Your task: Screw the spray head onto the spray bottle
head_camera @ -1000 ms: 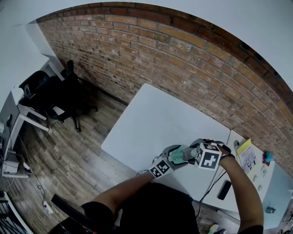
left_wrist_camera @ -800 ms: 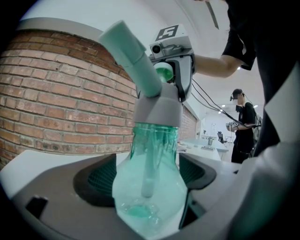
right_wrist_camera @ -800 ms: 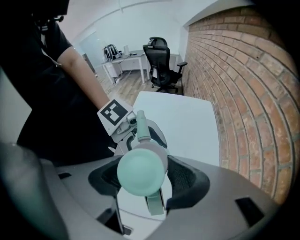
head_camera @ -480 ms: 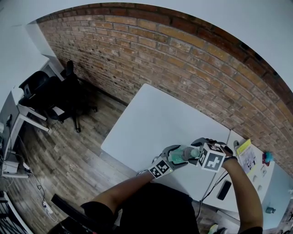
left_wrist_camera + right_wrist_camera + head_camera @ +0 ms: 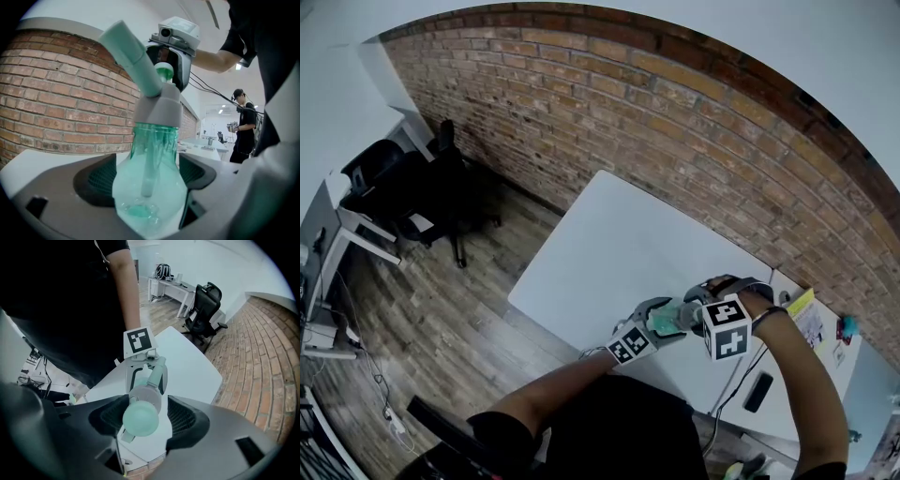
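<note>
The translucent green spray bottle (image 5: 150, 197) stands upright between the jaws of the left hand-held gripper (image 5: 149, 173), which press wide apart on its rounded body. It is held above the near edge of the white worktop (image 5: 628, 244). The grey spray head (image 5: 157, 105) sits on the bottle's neck, its nozzle slanting up and away and its dip tube hanging inside. The right hand-held gripper (image 5: 143, 411) points down from above with its jaws either side of the spray head's green top. A thin gap shows on one side, so I cannot tell whether they grip it. A brick wall (image 5: 675, 122) runs behind the worktop, and a black office chair (image 5: 422, 197) stands on the wooden floor (image 5: 441, 309) to the left.
</note>
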A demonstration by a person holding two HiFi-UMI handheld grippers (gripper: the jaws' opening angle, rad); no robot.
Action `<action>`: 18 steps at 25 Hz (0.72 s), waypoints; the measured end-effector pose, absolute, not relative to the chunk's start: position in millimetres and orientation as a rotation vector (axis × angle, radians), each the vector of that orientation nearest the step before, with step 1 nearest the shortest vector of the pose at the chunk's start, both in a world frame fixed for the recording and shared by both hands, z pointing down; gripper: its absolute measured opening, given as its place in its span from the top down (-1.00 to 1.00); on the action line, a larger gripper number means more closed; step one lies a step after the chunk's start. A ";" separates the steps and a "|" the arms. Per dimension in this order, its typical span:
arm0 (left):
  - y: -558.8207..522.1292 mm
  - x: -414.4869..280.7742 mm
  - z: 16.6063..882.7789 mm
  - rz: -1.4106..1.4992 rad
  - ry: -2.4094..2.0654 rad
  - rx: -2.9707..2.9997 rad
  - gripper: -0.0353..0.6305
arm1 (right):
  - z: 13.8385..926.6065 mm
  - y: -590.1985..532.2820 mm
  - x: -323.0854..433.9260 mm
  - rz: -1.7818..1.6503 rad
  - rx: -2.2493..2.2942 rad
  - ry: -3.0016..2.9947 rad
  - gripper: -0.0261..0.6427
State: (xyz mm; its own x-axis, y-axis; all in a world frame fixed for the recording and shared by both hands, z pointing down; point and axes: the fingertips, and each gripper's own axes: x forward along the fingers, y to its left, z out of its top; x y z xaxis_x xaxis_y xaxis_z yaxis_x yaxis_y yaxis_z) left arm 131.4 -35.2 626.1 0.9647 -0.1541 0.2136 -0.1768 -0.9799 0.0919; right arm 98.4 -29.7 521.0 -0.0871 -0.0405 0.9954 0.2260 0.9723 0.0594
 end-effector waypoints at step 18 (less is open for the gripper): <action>-34.6 130.4 624.5 0.304 -0.246 3.008 -0.35 | 537.6 -27.5 105.4 -0.282 -0.212 -1.582 0.15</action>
